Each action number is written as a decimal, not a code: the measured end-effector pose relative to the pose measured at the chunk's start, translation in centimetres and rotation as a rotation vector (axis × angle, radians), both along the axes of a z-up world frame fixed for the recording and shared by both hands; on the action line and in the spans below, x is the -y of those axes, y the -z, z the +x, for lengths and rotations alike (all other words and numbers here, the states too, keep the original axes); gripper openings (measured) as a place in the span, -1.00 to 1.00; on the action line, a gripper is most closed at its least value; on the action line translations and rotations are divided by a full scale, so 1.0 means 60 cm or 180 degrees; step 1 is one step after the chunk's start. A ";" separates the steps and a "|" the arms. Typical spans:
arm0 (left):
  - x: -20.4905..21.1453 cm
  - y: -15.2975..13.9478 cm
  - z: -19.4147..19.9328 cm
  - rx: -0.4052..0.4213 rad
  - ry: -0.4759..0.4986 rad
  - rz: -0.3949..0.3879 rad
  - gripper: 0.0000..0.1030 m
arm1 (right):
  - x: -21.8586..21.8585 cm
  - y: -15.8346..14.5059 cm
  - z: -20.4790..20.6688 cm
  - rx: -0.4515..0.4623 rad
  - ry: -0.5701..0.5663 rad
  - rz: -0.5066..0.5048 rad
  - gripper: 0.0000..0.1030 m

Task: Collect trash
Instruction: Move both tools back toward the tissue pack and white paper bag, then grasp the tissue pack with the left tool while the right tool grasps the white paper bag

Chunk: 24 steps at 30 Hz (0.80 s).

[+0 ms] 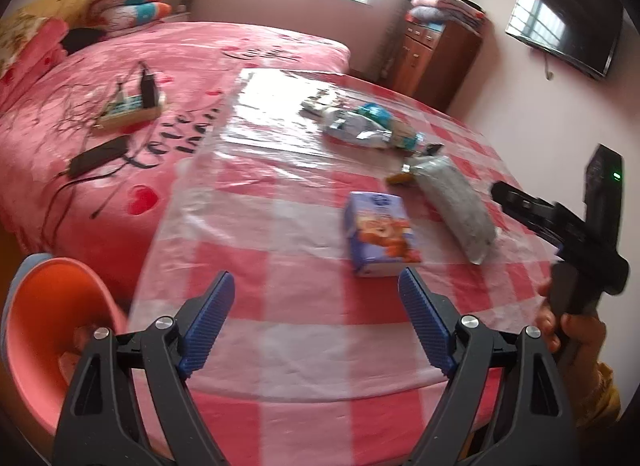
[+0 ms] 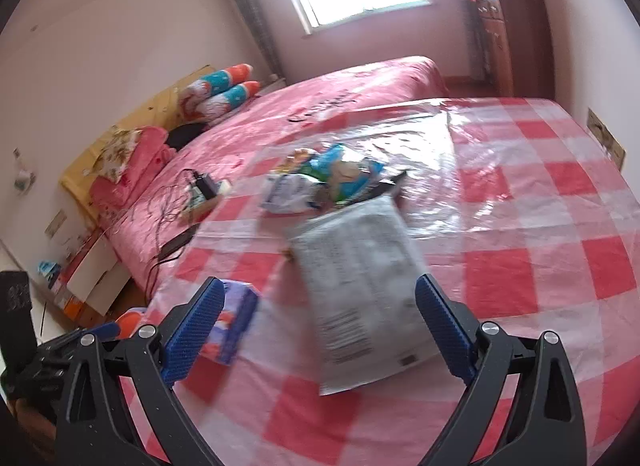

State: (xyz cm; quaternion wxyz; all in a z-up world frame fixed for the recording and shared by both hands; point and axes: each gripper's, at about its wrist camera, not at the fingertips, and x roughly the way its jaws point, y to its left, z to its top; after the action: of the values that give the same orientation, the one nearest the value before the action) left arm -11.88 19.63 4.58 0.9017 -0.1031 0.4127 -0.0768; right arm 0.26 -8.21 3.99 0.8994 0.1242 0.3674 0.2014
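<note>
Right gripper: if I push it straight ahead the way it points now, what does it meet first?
Most likely the grey foil packet, which lies flat on the checked tablecloth right between the open fingers of the right gripper. Depth is unclear, so it may pass just above it.

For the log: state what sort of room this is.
Most likely a home bedroom: a bed with pink bedding and pillows, a wall-mounted TV, and a table in a checked cloth, carrying trash.

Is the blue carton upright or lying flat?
Lying flat: the blue carton rests on its broad side on the table, printed face up.
</note>
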 end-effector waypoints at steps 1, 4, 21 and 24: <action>0.009 0.000 0.004 -0.0003 0.0049 -0.0012 0.64 | 0.003 0.002 0.003 -0.0015 0.0020 -0.0002 0.85; 0.038 0.002 0.018 -0.0011 0.0184 -0.0031 0.64 | 0.017 0.011 0.015 -0.0072 0.0074 -0.0008 0.85; 0.121 0.040 0.091 -0.0233 0.0422 0.0107 0.64 | 0.000 0.037 0.056 -0.0220 -0.0139 -0.0162 0.85; 0.128 0.045 0.101 -0.0257 0.0422 0.0164 0.64 | -0.003 0.039 0.058 -0.0239 -0.0175 -0.0169 0.85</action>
State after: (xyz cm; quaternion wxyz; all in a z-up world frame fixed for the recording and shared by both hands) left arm -5.81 11.96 1.85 0.8796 -0.0554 0.4566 -0.1215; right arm 3.77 -8.06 1.64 0.8821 0.0976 0.4094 0.2115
